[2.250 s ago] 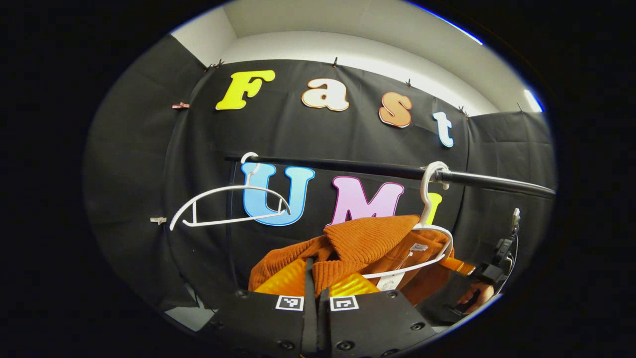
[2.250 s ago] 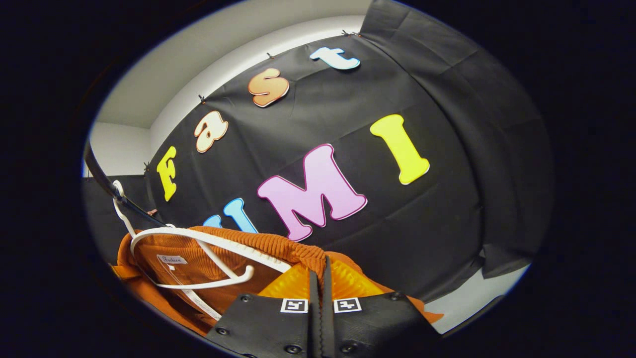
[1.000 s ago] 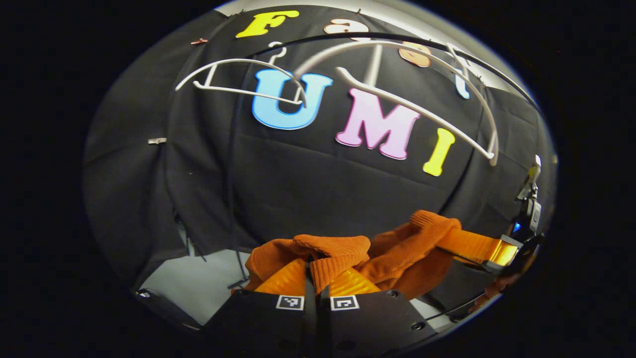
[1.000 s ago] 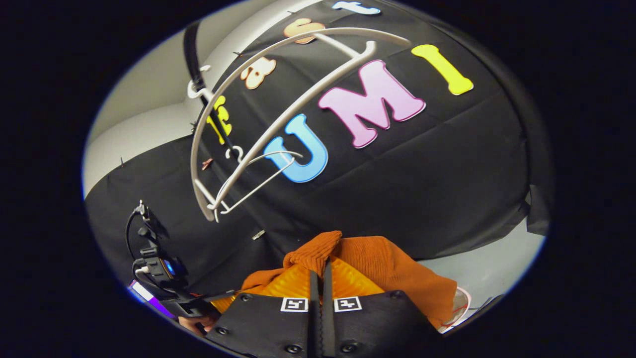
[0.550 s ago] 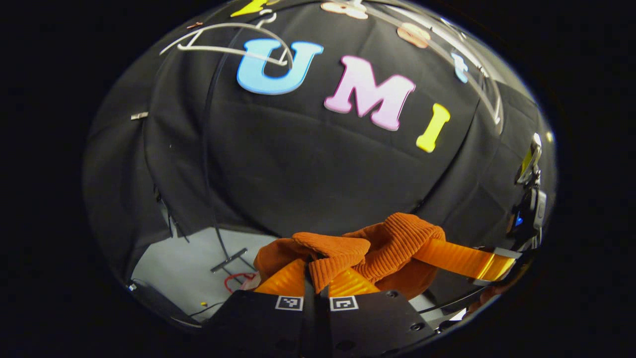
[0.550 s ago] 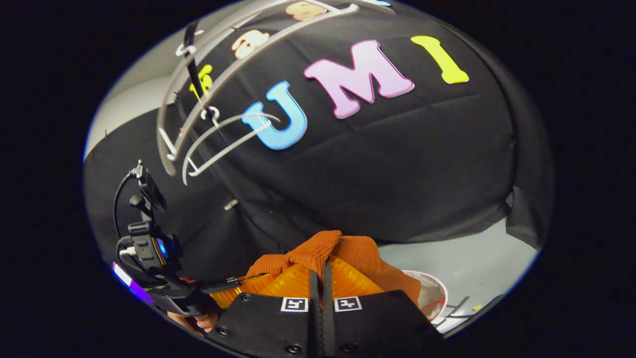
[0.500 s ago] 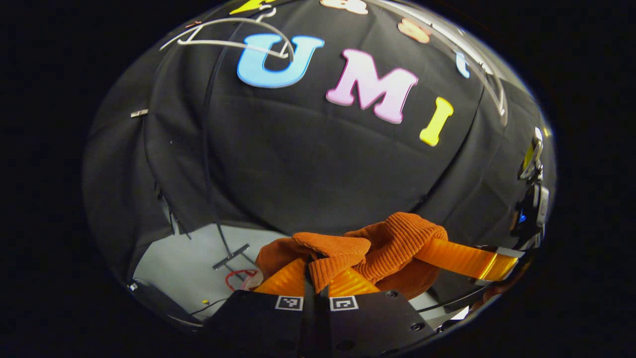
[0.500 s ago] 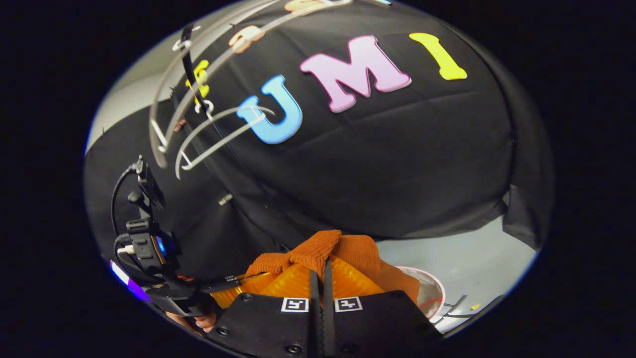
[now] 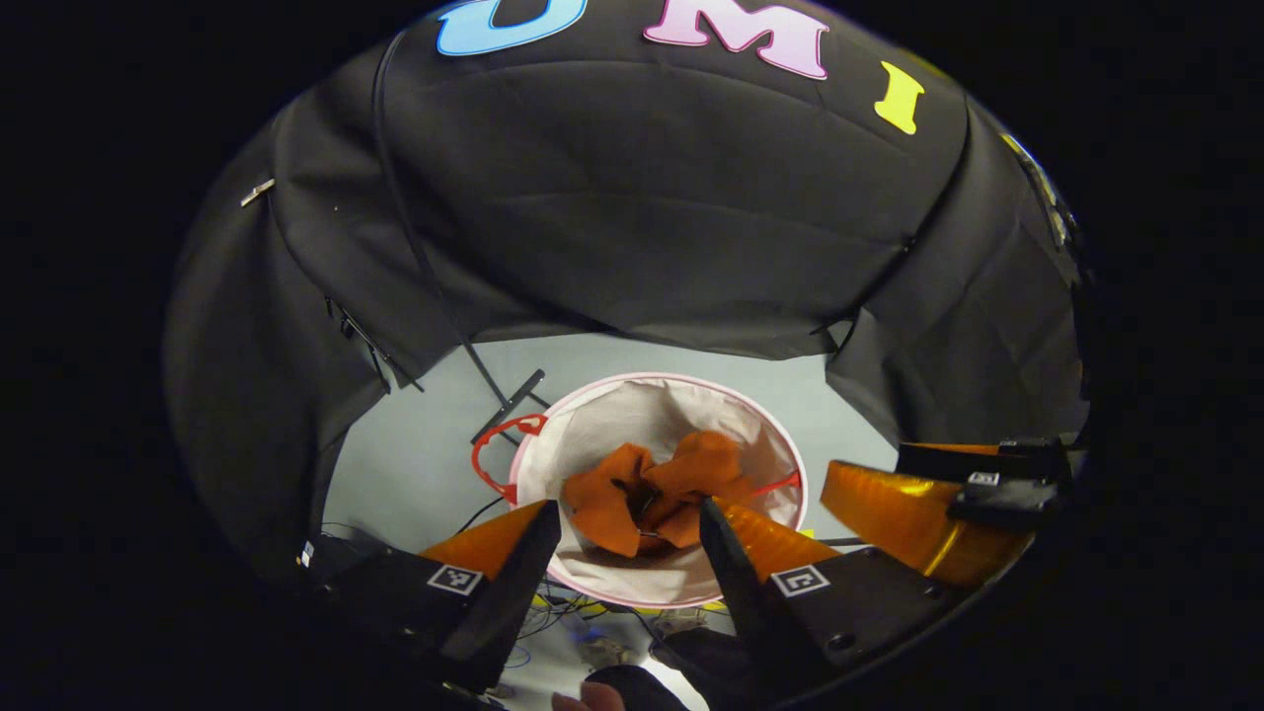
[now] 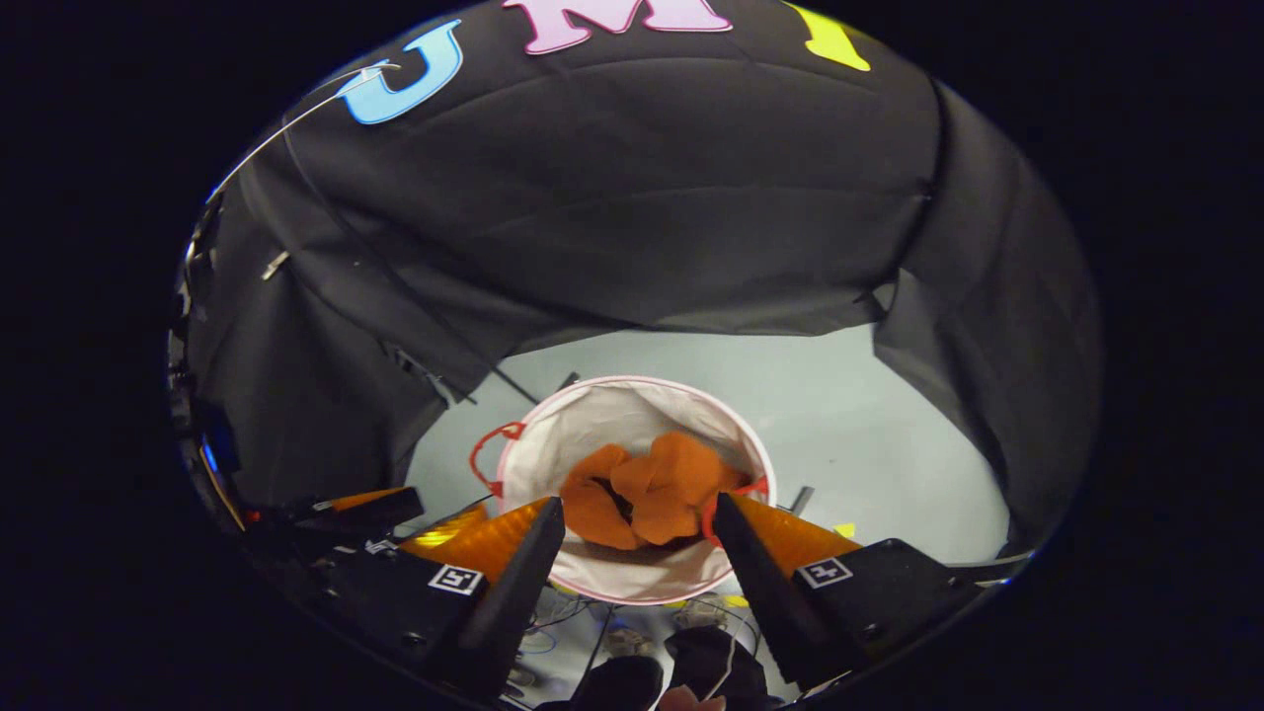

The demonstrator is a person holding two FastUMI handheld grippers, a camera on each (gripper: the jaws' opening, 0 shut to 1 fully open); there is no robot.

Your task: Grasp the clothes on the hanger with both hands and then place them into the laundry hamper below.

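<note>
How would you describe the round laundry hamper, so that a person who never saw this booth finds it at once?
Look at the grey floor below the black cloth wall. There stands the round white fabric laundry hamper with a pink rim. Its red loop handles and the crumpled rust-orange knit garment inside set it apart.

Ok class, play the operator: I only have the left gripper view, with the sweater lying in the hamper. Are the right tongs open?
Observer: Yes. In the right gripper view the right tongs stand open above the hamper, fingers apart and off the sweater.
Operator: Any hanger in sight there?
Observer: A thin white hanger curves across the upper left, with nothing visible on it.
</note>
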